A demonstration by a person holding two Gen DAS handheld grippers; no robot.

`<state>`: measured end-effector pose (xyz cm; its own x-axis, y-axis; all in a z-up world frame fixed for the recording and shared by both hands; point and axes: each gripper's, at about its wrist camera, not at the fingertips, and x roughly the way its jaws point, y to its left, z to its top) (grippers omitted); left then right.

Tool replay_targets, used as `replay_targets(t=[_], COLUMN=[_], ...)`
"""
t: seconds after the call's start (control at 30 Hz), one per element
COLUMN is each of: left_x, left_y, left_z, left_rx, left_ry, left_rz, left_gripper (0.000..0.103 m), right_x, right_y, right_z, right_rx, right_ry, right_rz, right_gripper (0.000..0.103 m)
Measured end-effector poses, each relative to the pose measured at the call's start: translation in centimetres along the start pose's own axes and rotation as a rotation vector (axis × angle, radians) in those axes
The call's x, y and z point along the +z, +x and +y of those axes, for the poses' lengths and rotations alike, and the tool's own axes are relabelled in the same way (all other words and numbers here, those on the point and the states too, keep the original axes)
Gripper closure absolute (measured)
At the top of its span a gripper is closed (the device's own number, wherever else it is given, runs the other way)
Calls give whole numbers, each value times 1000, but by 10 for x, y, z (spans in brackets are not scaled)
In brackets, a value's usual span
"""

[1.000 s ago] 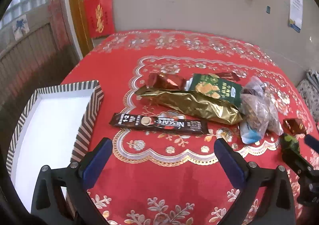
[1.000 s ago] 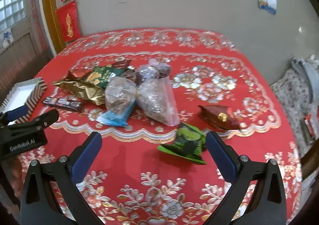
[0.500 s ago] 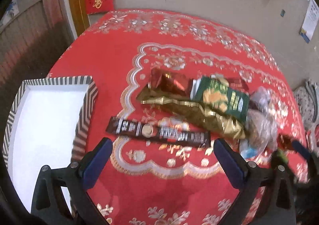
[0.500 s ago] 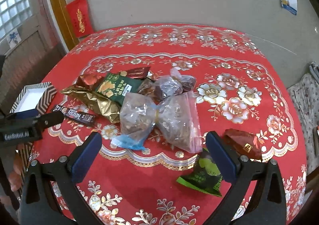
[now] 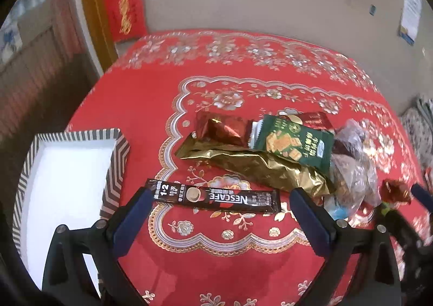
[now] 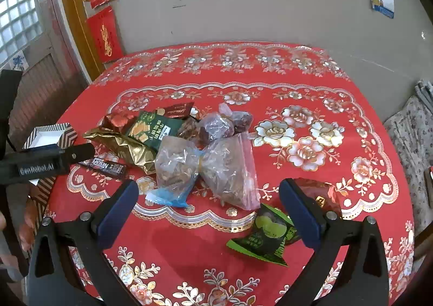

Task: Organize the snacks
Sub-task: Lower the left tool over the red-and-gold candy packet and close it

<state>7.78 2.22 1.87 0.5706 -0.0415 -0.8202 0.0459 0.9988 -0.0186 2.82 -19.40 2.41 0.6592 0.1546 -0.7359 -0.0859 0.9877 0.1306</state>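
Observation:
My left gripper (image 5: 219,205) is open and empty, its fingers straddling a dark Nescafe stick (image 5: 213,196) on the red tablecloth. A zigzag-striped white tray (image 5: 115,168) lies just to its left. Behind the stick lie a gold bag (image 5: 259,168), a green cracker pack (image 5: 295,145) and a red foil pack (image 5: 224,128). My right gripper (image 6: 208,205) is open and empty, hovering before two clear bags (image 6: 216,165). A green snack pack (image 6: 265,238) and a red foil pack (image 6: 322,192) lie by its right finger.
The red flowered tablecloth (image 6: 297,89) covers a round table against a beige wall. The left gripper's body (image 6: 40,162) shows at the left of the right wrist view. A patterned cloth (image 6: 411,138) lies off the table's right side.
The left gripper has moved forward and lower, so the Nescafe stick now lies between its fingers. The right gripper has drifted closer to the clear bags.

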Motion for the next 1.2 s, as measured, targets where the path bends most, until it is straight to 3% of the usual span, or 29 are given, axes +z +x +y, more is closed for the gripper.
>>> replay_targets(t=[0.17, 0.4, 0.53, 0.63, 0.8, 0.9, 1.1, 1.2], left_x=[-14, -13, 6, 31, 58, 71, 82, 81], left_y=[1, 8, 9, 19, 40, 58, 87, 101], left_z=[-15, -1, 14, 31, 31, 38, 31, 23], left_rx=[19, 12, -7, -60, -43, -72, -85, -85], left_ry=[110, 114, 84, -9, -22, -121, -143, -105], left_rz=[8, 59, 54, 97, 142, 192, 216, 253], left_gripper=[7, 7, 6, 6, 6, 6, 6, 7], right_x=[-1, -3, -4, -3, -3, -1, -3, -3], right_y=[-4, -5, -4, -1, 0, 3, 7, 9], right_z=[1, -1, 2, 6, 8, 6, 2, 2], right_rx=[-8, -10, -1, 4, -4, -3, 11, 16], right_ry=[-6, -9, -14, -24, -33, -30, -15, -11], right_rz=[-12, -9, -4, 2, 5, 13, 28, 35], right_gripper=[0, 0, 0, 0, 0, 0, 0, 0])
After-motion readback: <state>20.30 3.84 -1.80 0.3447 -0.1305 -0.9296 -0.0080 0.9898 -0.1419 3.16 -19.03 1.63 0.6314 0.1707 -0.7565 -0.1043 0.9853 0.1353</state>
